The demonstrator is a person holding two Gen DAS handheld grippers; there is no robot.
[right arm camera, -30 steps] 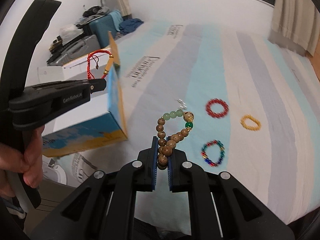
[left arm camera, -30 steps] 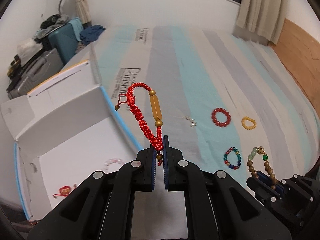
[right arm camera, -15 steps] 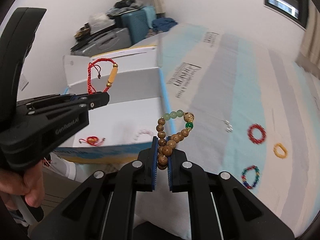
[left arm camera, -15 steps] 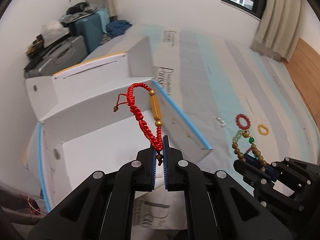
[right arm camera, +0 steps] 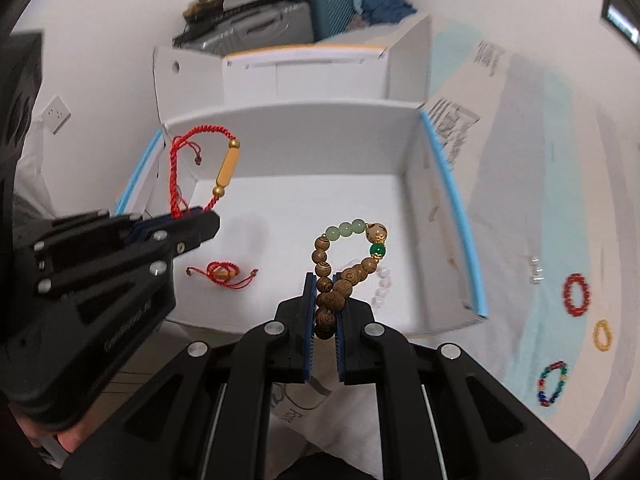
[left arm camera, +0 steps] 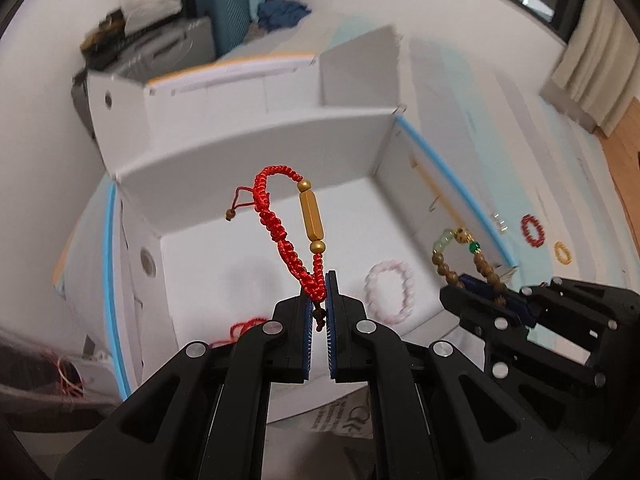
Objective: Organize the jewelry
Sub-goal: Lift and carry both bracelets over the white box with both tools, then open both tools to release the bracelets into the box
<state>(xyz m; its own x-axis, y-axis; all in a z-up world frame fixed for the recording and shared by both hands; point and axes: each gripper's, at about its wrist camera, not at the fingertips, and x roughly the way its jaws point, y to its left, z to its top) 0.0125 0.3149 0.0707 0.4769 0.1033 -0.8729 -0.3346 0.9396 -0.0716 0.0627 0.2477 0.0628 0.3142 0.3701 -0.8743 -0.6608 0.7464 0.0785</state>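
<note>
2 bracelets [right arm camera: 224, 274] lie in the box [right arm camera: 452, 200], 3 bracelets [right arm camera: 576, 295] right.

The left gripper [left arm camera: 319, 304] is pointed steeply downward with its jaws closed — a red braided cord bracelet [left arm camera: 289, 229] is pinched between the blue pads and stands up above them. The right gripper [right arm camera: 324, 308] is angled downward likewise and is clamped on a wooden bead bracelet [right arm camera: 344, 268], whose loop rises above the fingertips. The two grippers are held side by side, close together. In the right wrist view, part of a hand [right arm camera: 60, 438] is seen at the left gripper's handle.
</note>
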